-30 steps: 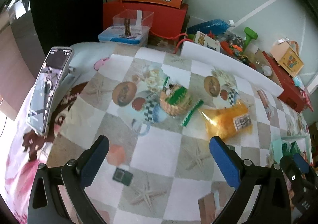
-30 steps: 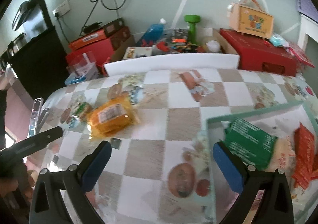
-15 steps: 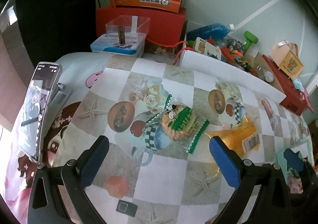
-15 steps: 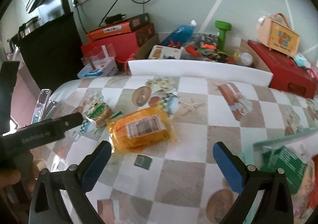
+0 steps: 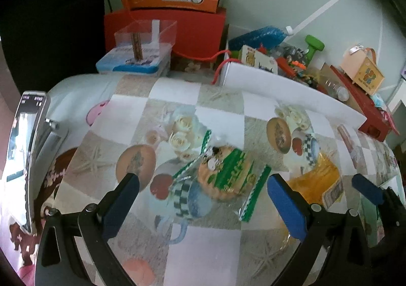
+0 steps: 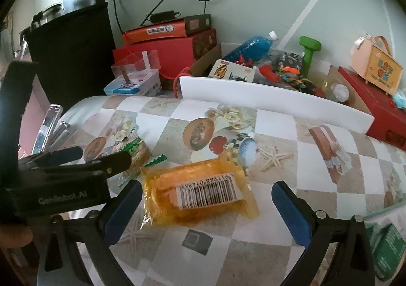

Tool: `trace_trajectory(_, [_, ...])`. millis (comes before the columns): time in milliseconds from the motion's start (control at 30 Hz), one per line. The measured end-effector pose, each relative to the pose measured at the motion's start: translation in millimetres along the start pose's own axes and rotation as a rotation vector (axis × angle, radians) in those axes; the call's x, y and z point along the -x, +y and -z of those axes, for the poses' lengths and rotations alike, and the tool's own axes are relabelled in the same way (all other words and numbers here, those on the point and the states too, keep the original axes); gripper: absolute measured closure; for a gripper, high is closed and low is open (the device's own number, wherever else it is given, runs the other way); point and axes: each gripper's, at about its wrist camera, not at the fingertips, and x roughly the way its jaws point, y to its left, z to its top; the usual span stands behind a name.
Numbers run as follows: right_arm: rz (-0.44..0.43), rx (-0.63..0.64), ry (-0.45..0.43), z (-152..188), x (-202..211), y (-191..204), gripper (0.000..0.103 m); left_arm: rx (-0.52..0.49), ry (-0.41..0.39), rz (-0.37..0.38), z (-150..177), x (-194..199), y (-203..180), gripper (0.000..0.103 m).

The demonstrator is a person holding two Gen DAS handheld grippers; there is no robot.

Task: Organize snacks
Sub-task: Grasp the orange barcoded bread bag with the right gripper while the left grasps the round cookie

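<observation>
While both claws hang over the checked, flower-printed tablecloth (image 5: 203,248), we see each one spread wide with nothing between its blue-padded fingers. The left gripper (image 5: 203,199) is poised around the round biscuit in a clear wrapper with green printing and green crimped ends (image 5: 228,174), which lies flat on the cloth between the pads without touching either. The right gripper (image 6: 205,207) frames the orange-yellow translucent snack packet with a white barcode label (image 6: 200,194), also flat on the cloth, just beside the biscuit. In the right wrist view a green packet (image 6: 388,248) lies in a tray at the lower right corner. A small dark square card (image 6: 196,240) rests just below the orange packet.
</observation>
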Motion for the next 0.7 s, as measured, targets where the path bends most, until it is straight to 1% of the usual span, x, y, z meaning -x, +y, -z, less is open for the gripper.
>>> trace_trajectory(133, [-0.012,0.002,0.005,2,-9,0,0.0,-0.021,-0.013,0.0,-1,-6,-6,0.002])
trace_trajectory(333, [-0.024,-0.006,0.002,4,-11,-1,0.0,-0.043,-0.008,0.011,1,-12,-14,0.002])
trace_trajectory(700, [-0.044,-0.007,0.021,9,-18,1,0.0,-0.043,0.004,0.013,4,-22,-13,0.002])
